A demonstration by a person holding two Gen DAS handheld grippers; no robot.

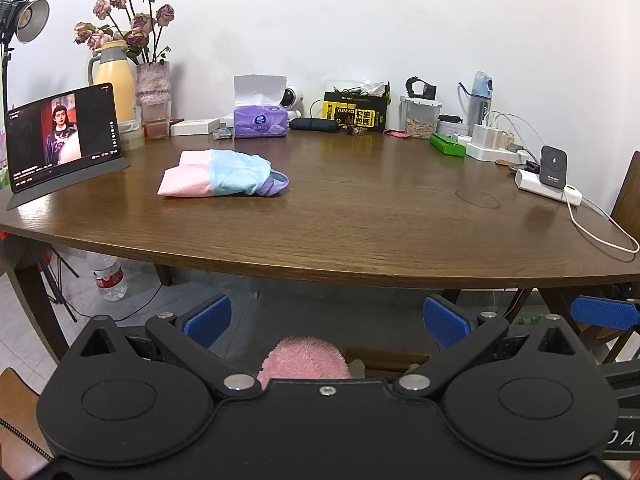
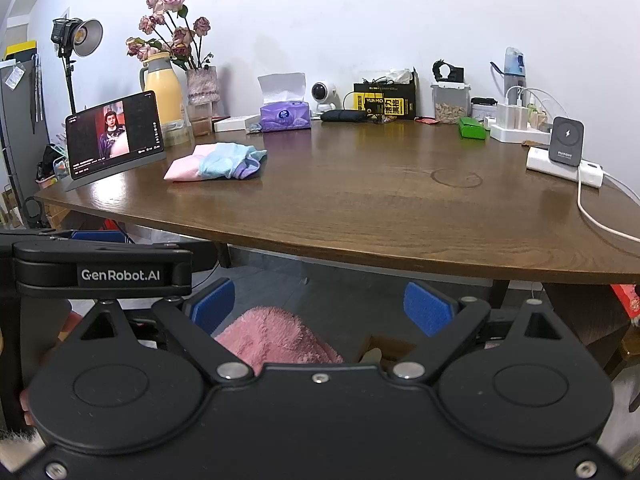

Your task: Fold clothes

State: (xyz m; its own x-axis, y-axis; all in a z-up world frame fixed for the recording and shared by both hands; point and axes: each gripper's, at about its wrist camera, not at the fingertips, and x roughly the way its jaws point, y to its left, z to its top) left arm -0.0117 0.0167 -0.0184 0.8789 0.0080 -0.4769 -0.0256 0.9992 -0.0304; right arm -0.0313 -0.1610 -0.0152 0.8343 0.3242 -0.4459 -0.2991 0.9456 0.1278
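A folded garment [image 1: 218, 175] in pink, light blue and purple lies on the brown wooden table [image 1: 360, 216], left of centre; it also shows in the right wrist view [image 2: 216, 162]. My left gripper [image 1: 326, 320] is open and empty, held below and in front of the table's near edge. My right gripper [image 2: 320, 306] is open and empty, also below the near edge. A fluffy pink fabric [image 1: 306, 358] shows low between the left fingers, and in the right wrist view [image 2: 276, 338] too. The left gripper's body [image 2: 100, 268] appears at the left of the right wrist view.
A tablet [image 1: 64, 136] stands at the table's left. A tissue box [image 1: 261, 120], a yellow jug [image 1: 114, 80], a vase of roses [image 1: 154, 80], boxes and chargers [image 1: 554, 168] line the back and right. A white cable [image 1: 600, 236] trails over the right edge. A water bottle [image 1: 108, 276] stands on the floor.
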